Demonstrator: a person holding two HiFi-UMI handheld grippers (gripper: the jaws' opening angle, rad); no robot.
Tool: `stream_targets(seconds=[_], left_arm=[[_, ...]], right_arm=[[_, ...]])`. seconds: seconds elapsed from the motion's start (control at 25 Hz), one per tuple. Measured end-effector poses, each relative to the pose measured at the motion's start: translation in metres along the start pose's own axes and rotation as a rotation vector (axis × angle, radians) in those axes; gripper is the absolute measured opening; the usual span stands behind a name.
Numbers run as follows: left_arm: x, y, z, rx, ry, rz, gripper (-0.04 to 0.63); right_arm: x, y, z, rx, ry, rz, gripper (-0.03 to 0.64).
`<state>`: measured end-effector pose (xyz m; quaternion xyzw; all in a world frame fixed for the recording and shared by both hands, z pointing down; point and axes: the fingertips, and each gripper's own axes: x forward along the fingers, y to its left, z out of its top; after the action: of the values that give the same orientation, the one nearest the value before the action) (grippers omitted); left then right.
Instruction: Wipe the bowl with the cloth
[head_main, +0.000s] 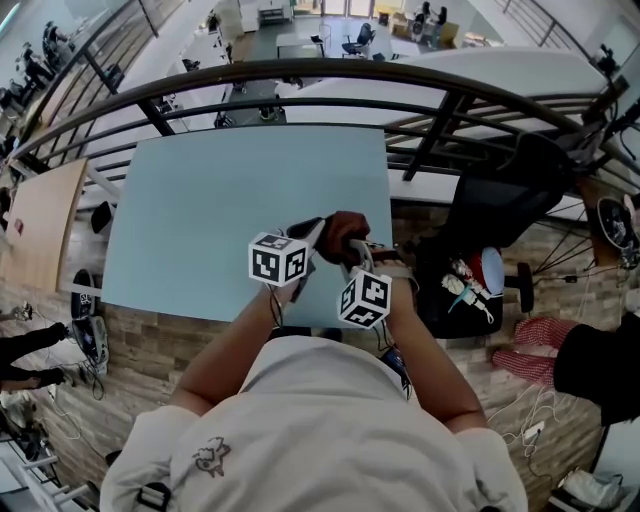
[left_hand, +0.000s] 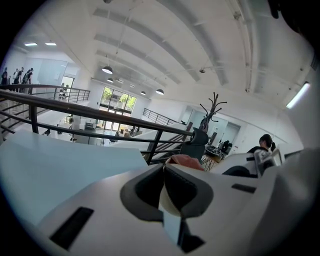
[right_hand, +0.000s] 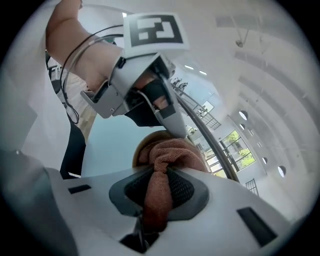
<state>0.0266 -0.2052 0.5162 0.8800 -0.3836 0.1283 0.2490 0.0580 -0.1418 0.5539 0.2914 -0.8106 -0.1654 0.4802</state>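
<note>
Above the front edge of the light-blue table the two grippers meet. My left gripper is shut on the rim of a cream bowl, a thin strip of which shows between its pads. In the right gripper view the bowl shows as a tan rim just beyond the jaws, with the left gripper clamped on it from above. My right gripper is shut on a rust-brown cloth, bunched up and pressed into the bowl. From the head view the cloth hides most of the bowl.
A dark metal railing curves behind the table, with a drop to a lower floor beyond it. A black chair holding small items stands at the right. A wooden table is at the left. Cables lie on the brick floor.
</note>
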Motion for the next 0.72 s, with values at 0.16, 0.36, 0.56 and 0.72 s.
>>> stream_targets(seconds=[0.16, 0.36, 0.56, 0.72], left_arm=[[0.000, 0.010, -0.004, -0.046, -0.005, -0.002, 0.017], [-0.001, 0.029, -0.006, -0.162, -0.023, -0.019, 0.017], [-0.002, 0.041, -0.008, -0.448, -0.084, -0.139, 0.017], [-0.004, 0.046, -0.009, -0.629, -0.139, -0.231, 0.017]], right_arm=[[-0.026, -0.026, 0.002, 0.025, -0.037, -0.077, 0.070], [-0.057, -0.067, -0.008, 0.058, -0.056, -0.179, 0.070], [-0.090, -0.103, -0.012, 0.068, -0.087, -0.299, 0.071], [-0.106, -0.113, -0.009, 0.108, -0.136, -0.320, 0.069]])
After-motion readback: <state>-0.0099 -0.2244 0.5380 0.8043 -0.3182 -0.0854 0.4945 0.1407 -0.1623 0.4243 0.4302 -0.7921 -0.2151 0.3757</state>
